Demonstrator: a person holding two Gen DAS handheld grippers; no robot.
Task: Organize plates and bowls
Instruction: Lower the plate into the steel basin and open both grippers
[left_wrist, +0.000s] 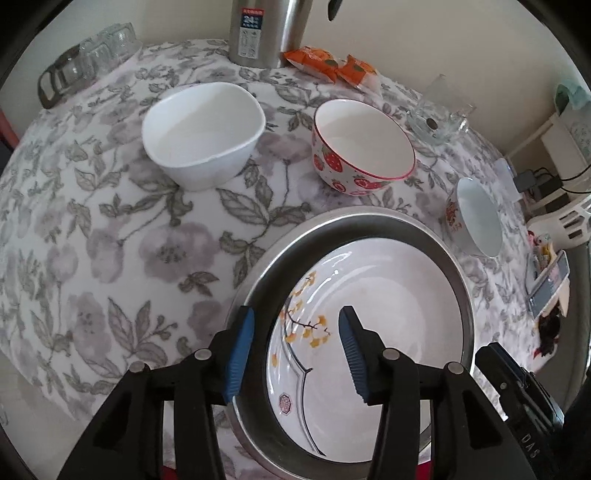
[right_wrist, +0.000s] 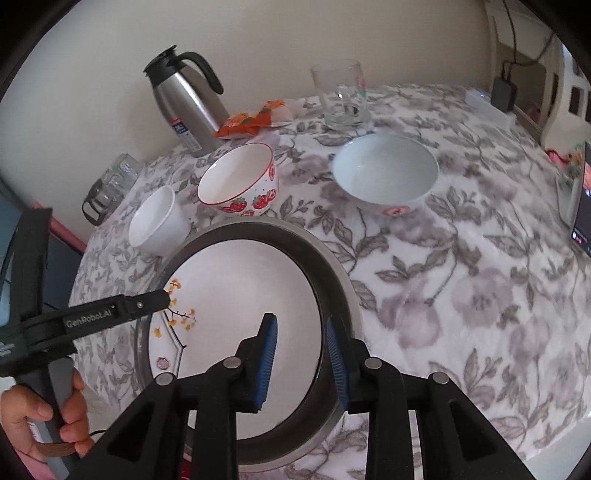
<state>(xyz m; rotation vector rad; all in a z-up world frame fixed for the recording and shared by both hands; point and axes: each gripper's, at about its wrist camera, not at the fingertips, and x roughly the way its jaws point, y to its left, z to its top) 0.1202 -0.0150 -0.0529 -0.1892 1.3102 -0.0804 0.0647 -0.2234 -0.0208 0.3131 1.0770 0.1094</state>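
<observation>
The left wrist view looks steeply down from close above the near left rim of the steel pan (left_wrist: 436, 236), facing the far wall beyond its left gripper (left_wrist: 295, 343). The right wrist view looks down from close above the pan's right rim, past its right gripper (right_wrist: 301, 354), tilted less steeply. Both share the painted plate (left_wrist: 388, 295) just ahead of each gripper, the strawberry bowl (right_wrist: 240, 181) and white bowl (left_wrist: 203, 133) beyond, and the flask (right_wrist: 188, 99) at the wall
</observation>
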